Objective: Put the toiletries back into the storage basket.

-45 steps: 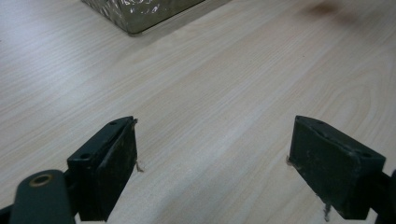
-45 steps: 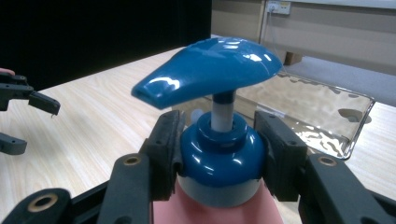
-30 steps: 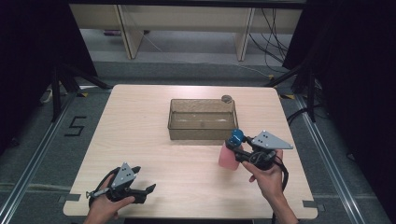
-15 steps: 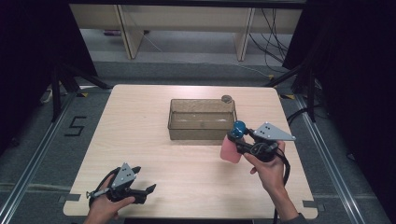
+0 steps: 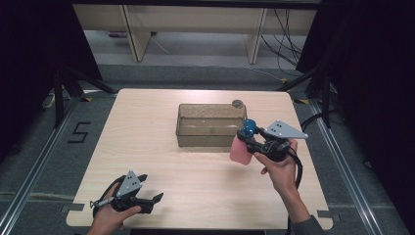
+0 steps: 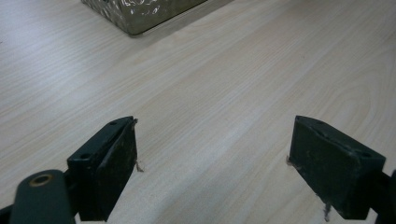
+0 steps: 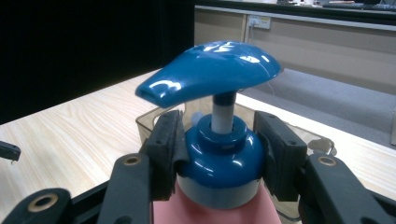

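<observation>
Pump bottle (image 5: 241, 149) is held at its blue collar (image 7: 219, 156) by the right gripper (image 5: 250, 139), just beside the bin (image 5: 210, 125). Collar is rigid, glossy, likely slippery; body probably light. Left gripper (image 6: 212, 168) is spread, empty, near table (image 5: 147, 127) front edge.

Light falls from above onto the table (image 5: 147, 142), leaving its pale wood evenly bright, while the room to both sides sinks into near black. In the high view the picture is soft and slightly grainy, with a faint shadow beside the clear bin (image 5: 210, 125) near the table's far edge. In the left gripper view a broad pale sheen crosses the wood grain, and the near fingers (image 6: 107, 163) are a little blurred. In the right gripper view, sharp white glare spots sit on the glossy blue pump head (image 7: 210, 72); the background shelving is out of focus.
</observation>
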A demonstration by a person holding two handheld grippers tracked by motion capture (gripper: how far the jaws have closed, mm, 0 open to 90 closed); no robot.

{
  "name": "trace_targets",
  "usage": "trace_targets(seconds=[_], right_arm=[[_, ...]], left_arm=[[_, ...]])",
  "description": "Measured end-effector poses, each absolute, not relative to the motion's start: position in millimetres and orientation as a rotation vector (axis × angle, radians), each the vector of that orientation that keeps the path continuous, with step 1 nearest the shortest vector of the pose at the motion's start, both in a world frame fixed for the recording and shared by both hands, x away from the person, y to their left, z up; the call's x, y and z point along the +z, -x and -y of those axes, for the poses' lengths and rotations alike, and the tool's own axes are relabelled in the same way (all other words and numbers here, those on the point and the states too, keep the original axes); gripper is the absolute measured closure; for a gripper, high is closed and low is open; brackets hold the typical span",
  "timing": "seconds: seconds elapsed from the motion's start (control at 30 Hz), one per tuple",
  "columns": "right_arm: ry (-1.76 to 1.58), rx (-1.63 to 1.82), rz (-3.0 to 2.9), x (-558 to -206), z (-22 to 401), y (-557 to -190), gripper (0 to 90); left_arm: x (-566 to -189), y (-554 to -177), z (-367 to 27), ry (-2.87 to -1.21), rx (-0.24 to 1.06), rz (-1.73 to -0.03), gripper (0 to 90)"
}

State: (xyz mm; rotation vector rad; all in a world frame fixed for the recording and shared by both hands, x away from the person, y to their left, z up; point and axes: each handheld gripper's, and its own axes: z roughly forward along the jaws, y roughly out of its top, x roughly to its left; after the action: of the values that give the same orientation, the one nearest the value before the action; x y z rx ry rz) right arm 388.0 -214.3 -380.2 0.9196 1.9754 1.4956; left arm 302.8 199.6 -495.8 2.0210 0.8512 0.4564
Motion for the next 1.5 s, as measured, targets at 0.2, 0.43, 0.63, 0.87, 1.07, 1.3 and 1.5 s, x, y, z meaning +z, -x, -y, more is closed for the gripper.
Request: trace_targets(seconds=[0.2,0.43,0.63,0.87,1.07,1.3,1.5], right_arm=[[-0.914,1.484,-1.979,-375,215,-395,53.9],[-0.918,1.5,-1.957,-369,215,-402,53.9],[-0.915,1.475,-1.949,-365,213,-410,53.9],[-0.919,1.476,-1.935,-362,211,-419,53.9],[-0.925,1.493,-1.917,-355,210,-426,53.9],[-0.954,1.495,-1.907,-352,212,-437,53.9],[-0.977,1.475,-1.904,-354,213,-446,53.9]], left_arm=[[-495,-302,-199,-2.015,0.459,-0.858,14.8],[-495,-302,-200,-2.008,0.46,-0.857,14.8],[-495,-302,-201,-2.006,0.462,-0.854,14.8],[-494,-302,-201,-2.01,0.463,-0.85,14.8],[-494,-302,-201,-2.011,0.466,-0.854,14.8],[-494,-302,-201,-2.012,0.465,-0.858,14.8],[-494,-302,-201,-2.009,0.467,-0.856,14.8]])
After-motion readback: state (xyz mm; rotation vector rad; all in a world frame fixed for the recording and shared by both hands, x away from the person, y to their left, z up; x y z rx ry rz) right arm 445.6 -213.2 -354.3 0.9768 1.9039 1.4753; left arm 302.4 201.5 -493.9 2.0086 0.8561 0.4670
